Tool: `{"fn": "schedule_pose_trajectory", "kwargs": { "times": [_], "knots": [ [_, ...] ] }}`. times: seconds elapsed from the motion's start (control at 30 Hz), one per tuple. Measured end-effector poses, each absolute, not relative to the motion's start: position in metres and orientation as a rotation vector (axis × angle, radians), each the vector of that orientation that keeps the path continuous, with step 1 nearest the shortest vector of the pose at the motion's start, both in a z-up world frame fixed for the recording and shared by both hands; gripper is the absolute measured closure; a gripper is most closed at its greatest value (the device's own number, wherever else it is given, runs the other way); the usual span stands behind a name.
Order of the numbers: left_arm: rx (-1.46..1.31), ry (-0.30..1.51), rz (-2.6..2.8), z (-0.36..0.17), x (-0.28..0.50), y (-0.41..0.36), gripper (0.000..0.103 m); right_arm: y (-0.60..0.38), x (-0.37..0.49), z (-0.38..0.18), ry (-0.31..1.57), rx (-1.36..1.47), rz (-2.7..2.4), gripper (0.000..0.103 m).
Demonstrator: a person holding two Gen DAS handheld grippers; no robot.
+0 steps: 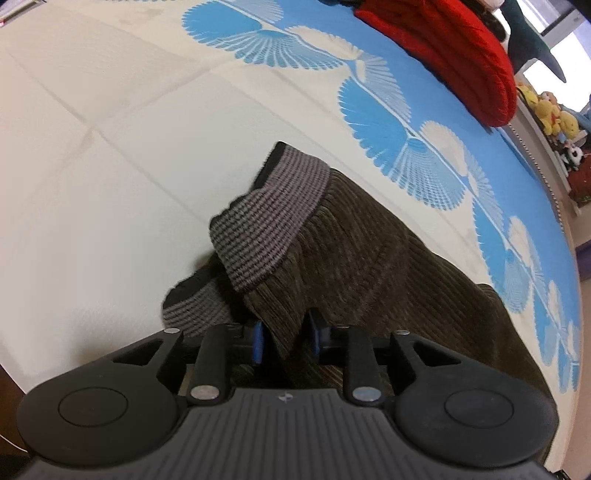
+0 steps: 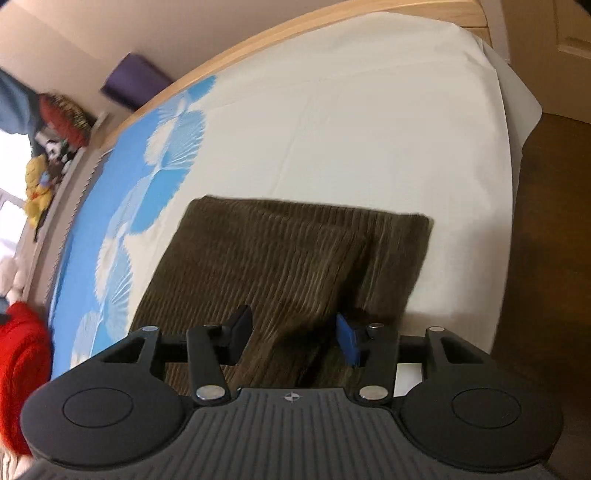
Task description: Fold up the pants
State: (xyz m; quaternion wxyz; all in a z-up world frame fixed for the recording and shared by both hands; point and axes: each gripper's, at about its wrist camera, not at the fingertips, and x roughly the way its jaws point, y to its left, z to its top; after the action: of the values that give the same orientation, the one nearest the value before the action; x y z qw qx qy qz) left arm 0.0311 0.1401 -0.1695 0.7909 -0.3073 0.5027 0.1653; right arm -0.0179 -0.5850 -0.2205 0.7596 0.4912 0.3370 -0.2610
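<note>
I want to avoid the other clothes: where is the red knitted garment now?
The red knitted garment lies at the top right of the left wrist view, on the blue part of the bedsheet, well apart from the brown pants.

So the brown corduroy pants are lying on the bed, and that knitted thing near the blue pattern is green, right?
Not quite. The knit is red, not green; the left wrist view shows it at the far side of the bed, by the blue pattern. The rest holds: the brown corduroy pants do lie on the bed.
</note>
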Motion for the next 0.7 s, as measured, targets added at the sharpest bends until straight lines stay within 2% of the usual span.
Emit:
{"fn": "schedule_pose_trajectory", "kwargs": {
  "times": [0.07, 0.1, 0.17, 0.37, 0.43, 0.53, 0.57, 0.67, 0.7],
  "knots": [
    [-0.655, 1.089, 0.366, -0.173, 0.032, 0.142, 0.07, -0.584, -0.013, -0.22, 0.747, 1.014, -0.62, 0.087],
    [-0.651, 1.092, 0.363, -0.175, 0.033, 0.143, 0.072, -0.581, -0.01, -0.217, 0.747, 0.977, -0.626, 0.094],
    [-0.618, 1.076, 0.342, -0.17, 0.033, 0.141, 0.09, -0.581, -0.009, -0.205, 0.686, 0.939, -0.607, 0.096],
    [-0.51, 0.881, 0.278, -0.119, 0.002, 0.123, 0.092, -0.568, -0.035, -0.14, 0.333, 0.796, -0.547, 0.097],
    [-0.486, 0.918, 0.295, -0.125, -0.005, 0.119, 0.091, -0.574, -0.041, -0.147, 0.384, 0.8, -0.616, 0.097],
    [-0.459, 1.092, 0.347, -0.154, 0.0, 0.118, 0.09, -0.585, -0.034, -0.19, 0.716, 0.803, -0.713, 0.097],
    [-0.475, 1.136, 0.369, -0.162, -0.002, 0.12, 0.086, -0.586, -0.034, -0.203, 0.812, 0.794, -0.729, 0.097],
    [-0.477, 1.128, 0.372, -0.158, -0.006, 0.118, 0.08, -0.587, -0.037, -0.201, 0.794, 0.783, -0.737, 0.095],
    [-0.469, 1.111, 0.361, -0.153, -0.007, 0.116, 0.076, -0.584, -0.036, -0.197, 0.79, 0.748, -0.744, 0.09]
  ]
}}
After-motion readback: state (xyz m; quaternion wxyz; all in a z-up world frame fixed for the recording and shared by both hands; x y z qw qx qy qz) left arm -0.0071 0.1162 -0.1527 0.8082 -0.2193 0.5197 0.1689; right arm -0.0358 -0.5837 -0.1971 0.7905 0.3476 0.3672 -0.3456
